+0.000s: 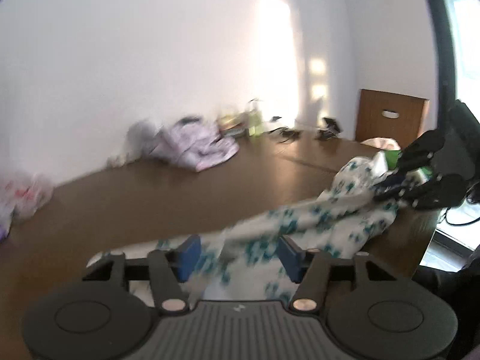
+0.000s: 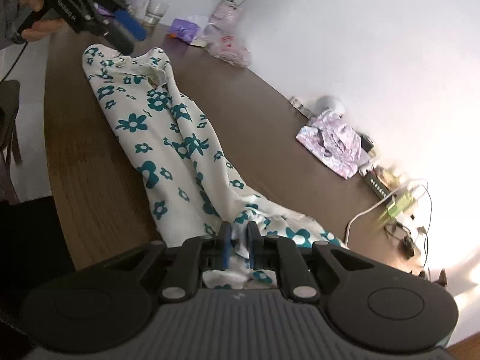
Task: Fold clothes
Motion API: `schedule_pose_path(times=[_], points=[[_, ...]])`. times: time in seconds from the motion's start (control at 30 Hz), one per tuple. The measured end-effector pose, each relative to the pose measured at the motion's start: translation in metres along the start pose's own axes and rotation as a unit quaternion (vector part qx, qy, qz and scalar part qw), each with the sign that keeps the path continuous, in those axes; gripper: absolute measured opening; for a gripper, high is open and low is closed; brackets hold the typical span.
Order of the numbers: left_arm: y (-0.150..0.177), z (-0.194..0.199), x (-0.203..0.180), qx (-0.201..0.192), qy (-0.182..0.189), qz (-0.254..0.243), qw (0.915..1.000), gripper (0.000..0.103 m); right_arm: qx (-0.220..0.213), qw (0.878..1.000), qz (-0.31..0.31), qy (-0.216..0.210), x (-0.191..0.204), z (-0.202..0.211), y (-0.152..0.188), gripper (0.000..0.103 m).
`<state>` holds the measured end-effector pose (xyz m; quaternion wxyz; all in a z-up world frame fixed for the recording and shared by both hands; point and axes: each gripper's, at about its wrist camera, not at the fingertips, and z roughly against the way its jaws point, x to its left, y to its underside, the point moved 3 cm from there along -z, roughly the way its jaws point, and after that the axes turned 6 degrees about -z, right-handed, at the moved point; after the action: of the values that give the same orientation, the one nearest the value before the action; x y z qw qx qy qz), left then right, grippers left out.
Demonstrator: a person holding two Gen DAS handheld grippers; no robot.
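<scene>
A white garment with teal flowers [image 2: 168,138] lies stretched in a long rumpled strip across the brown table [image 2: 90,165]. My right gripper [image 2: 238,249] is shut on one end of it, with cloth bunched between the blue pads. In the left wrist view the garment [image 1: 330,210] runs from my left gripper [image 1: 240,255] to the right gripper [image 1: 387,177]. The left jaws stand apart with cloth lying loosely between them, the pads not pressing. In the right wrist view the left gripper [image 2: 129,34] hovers just over the far end, held by a hand.
A folded lilac garment [image 2: 333,144] lies by the wall, next to a power strip and cables [image 2: 378,186]. A flower vase [image 2: 225,12] and a glass [image 2: 156,13] stand at the far end. A wooden chair [image 1: 390,117] and a plastic bag [image 1: 24,198] flank the table.
</scene>
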<state>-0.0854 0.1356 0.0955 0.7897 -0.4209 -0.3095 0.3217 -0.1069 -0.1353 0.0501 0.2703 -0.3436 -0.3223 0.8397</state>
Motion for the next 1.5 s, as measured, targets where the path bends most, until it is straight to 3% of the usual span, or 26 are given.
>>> schedule_pose_path(times=[0.13, 0.37, 0.4, 0.43, 0.5, 0.7, 0.77, 0.83, 0.93, 0.97, 1.0, 1.03, 1.07, 1.1, 1.13, 1.17, 1.2, 1.3, 1.5], points=[[-0.018, -0.042, -0.012, 0.021, 0.03, -0.078, 0.9963, 0.057, -0.003, 1.0, -0.019, 0.004, 0.002, 0.001, 0.005, 0.01], [-0.009, -0.073, -0.003, 0.061, 0.082, -0.047, 0.9937, 0.056, 0.0, 0.999, -0.042, 0.005, 0.0, 0.0, 0.012, 0.01], [-0.004, -0.076, -0.005, 0.072, 0.083, -0.047, 0.9929, 0.05, -0.002, 0.999, -0.045, 0.004, -0.001, 0.0, 0.013, 0.01], [0.0, -0.078, -0.006, 0.084, 0.08, -0.05, 0.9919, 0.029, -0.003, 0.999, -0.05, 0.002, -0.002, 0.0, 0.014, 0.01], [0.007, -0.079, -0.008, 0.105, 0.079, -0.055, 0.9898, 0.01, -0.004, 0.998, -0.057, -0.002, -0.004, 0.0, 0.015, 0.01], [0.008, -0.065, -0.008, 0.094, 0.073, -0.052, 0.9915, 0.006, -0.006, 0.998, -0.064, -0.006, -0.006, -0.001, 0.016, 0.01], [0.002, -0.063, -0.007, 0.084, 0.061, -0.069, 0.9922, 0.014, -0.006, 0.998, -0.065, -0.003, -0.006, -0.002, 0.016, 0.01], [-0.005, -0.062, -0.004, 0.075, 0.048, -0.092, 0.9917, 0.042, -0.004, 0.998, -0.065, -0.002, -0.005, -0.002, 0.016, 0.01], [-0.013, -0.07, -0.001, 0.08, 0.045, -0.134, 0.9867, 0.05, -0.003, 0.998, -0.066, 0.0, -0.003, -0.002, 0.016, 0.01], [-0.017, -0.075, 0.002, 0.09, 0.047, -0.142, 0.9846, 0.055, -0.003, 0.998, -0.068, -0.001, -0.003, -0.003, 0.016, 0.01], [-0.018, -0.084, 0.005, 0.107, 0.05, -0.147, 0.982, 0.069, -0.003, 0.998, -0.071, -0.001, -0.003, -0.003, 0.017, 0.011], [-0.019, -0.092, 0.007, 0.127, 0.047, -0.155, 0.9786, 0.073, -0.003, 0.997, -0.073, -0.001, -0.003, -0.003, 0.017, 0.011], [-0.019, -0.098, 0.007, 0.14, 0.046, -0.165, 0.9753, 0.071, -0.003, 0.997, -0.074, -0.001, -0.003, -0.003, 0.017, 0.011], [-0.019, -0.104, 0.007, 0.152, 0.046, -0.175, 0.9718, 0.063, -0.003, 0.997, -0.076, -0.001, -0.003, -0.003, 0.018, 0.011], [-0.018, -0.106, 0.007, 0.155, 0.054, -0.177, 0.9704, 0.034, -0.004, 0.997, -0.078, -0.001, -0.003, -0.003, 0.018, 0.011], [-0.018, -0.107, 0.007, 0.161, 0.068, -0.177, 0.9687, 0.015, -0.004, 0.997, -0.08, -0.001, -0.004, -0.003, 0.018, 0.011], [-0.018, -0.103, 0.005, 0.155, 0.062, -0.178, 0.9698, 0.004, -0.005, 0.997, -0.082, -0.002, -0.004, -0.003, 0.018, 0.011], [-0.017, -0.092, 0.001, 0.138, 0.044, -0.181, 0.9728, 0.003, -0.007, 0.996, -0.087, -0.003, -0.005, -0.004, 0.019, 0.011], [-0.016, -0.048, -0.005, 0.095, 0.001, -0.129, 0.9871, 0.002, -0.011, 0.995, -0.099, -0.007, -0.008, -0.006, 0.022, 0.011]])
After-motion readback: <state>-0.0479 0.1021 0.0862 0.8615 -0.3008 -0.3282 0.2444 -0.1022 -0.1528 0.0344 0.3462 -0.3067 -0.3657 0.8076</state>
